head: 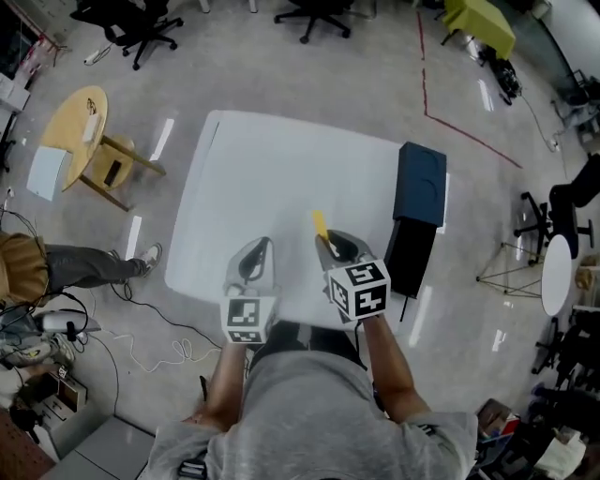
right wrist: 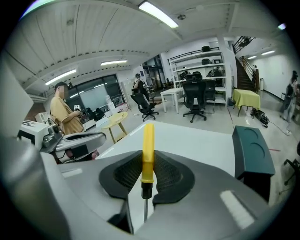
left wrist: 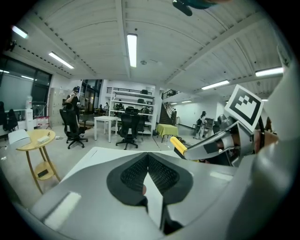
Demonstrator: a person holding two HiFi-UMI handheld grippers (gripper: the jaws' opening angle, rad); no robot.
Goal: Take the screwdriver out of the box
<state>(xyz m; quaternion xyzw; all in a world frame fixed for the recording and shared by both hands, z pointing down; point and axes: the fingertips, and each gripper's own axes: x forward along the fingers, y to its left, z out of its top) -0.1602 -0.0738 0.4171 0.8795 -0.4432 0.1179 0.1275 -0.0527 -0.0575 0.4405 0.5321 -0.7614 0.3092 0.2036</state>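
A screwdriver with a yellow handle [right wrist: 148, 150] is clamped between the pads of my right gripper [right wrist: 148, 165]. Its handle points away from me over the white table [head: 272, 178] and its thin metal shaft points back toward the camera. In the head view the yellow handle [head: 320, 225] sticks out beyond the right gripper [head: 325, 246], near the table's front edge. The dark blue box [head: 421, 183] stands at the table's right edge, apart from both grippers; the same box [right wrist: 253, 150] shows on the right in the right gripper view. My left gripper [head: 263, 246] hovers beside the right one, shut and empty, its pads [left wrist: 161, 174] meeting at the tips.
A round yellow side table [head: 82, 127] stands left of the white table. A seated person's leg [head: 89, 262] shows at the left edge. Office chairs [head: 141, 23] and a green-covered table [head: 480, 23] stand further back. Cables [head: 159, 347] lie on the floor.
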